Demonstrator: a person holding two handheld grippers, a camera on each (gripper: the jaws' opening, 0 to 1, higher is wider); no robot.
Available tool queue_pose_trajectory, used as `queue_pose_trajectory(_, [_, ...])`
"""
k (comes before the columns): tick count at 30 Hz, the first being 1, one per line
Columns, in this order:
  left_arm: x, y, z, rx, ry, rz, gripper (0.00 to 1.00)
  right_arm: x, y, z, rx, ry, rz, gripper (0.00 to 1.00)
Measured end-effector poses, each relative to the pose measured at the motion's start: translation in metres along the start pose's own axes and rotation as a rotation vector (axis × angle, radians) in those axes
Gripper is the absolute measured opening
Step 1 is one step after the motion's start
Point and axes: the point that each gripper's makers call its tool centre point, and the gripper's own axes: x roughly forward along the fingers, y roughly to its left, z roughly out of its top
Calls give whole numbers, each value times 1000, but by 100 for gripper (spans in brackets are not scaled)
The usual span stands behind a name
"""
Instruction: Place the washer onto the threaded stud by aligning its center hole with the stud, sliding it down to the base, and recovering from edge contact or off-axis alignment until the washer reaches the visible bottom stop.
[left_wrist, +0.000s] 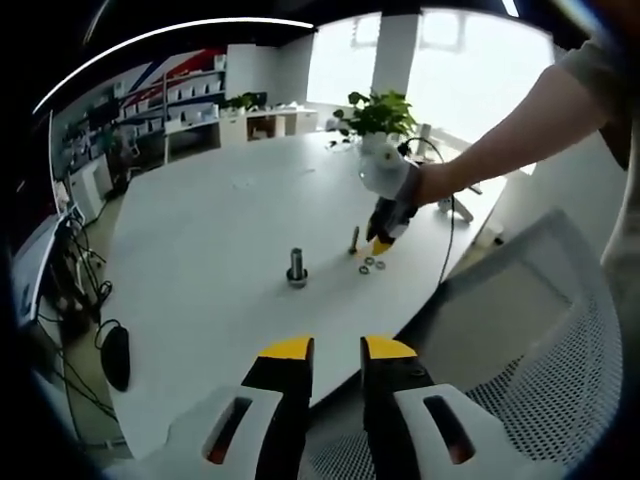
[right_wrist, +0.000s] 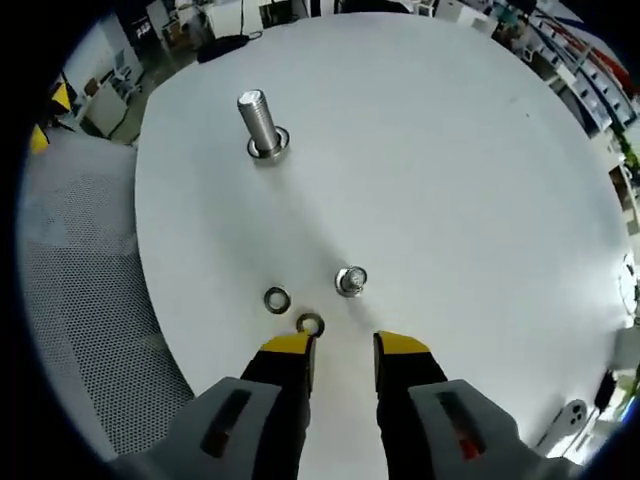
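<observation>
The threaded stud stands upright on the white table, with a ring around its base. Two loose washers lie near my right gripper: one washer just ahead of its left jaw tip, the other washer a little further left. A small bolt stands beside them. The right gripper is open with nothing between its jaws. In the left gripper view, the stud stands mid-table, and the right gripper hangs over the washers. My left gripper is open and empty, off the table's near edge.
A grey mesh chair stands at the table's edge beside the person's arm. A potted plant and a cable are at the far side. A dark object lies beyond the stud.
</observation>
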Motion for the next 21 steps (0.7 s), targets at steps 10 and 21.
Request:
queue_pose_trajectory(10, [-1, 3, 0, -4, 0, 15, 16, 5, 25, -10, -26, 10, 42, 25])
queue_pose_trajectory(21, [-2, 5, 1, -10, -9, 28, 16, 7, 28, -10, -117, 1, 37, 23])
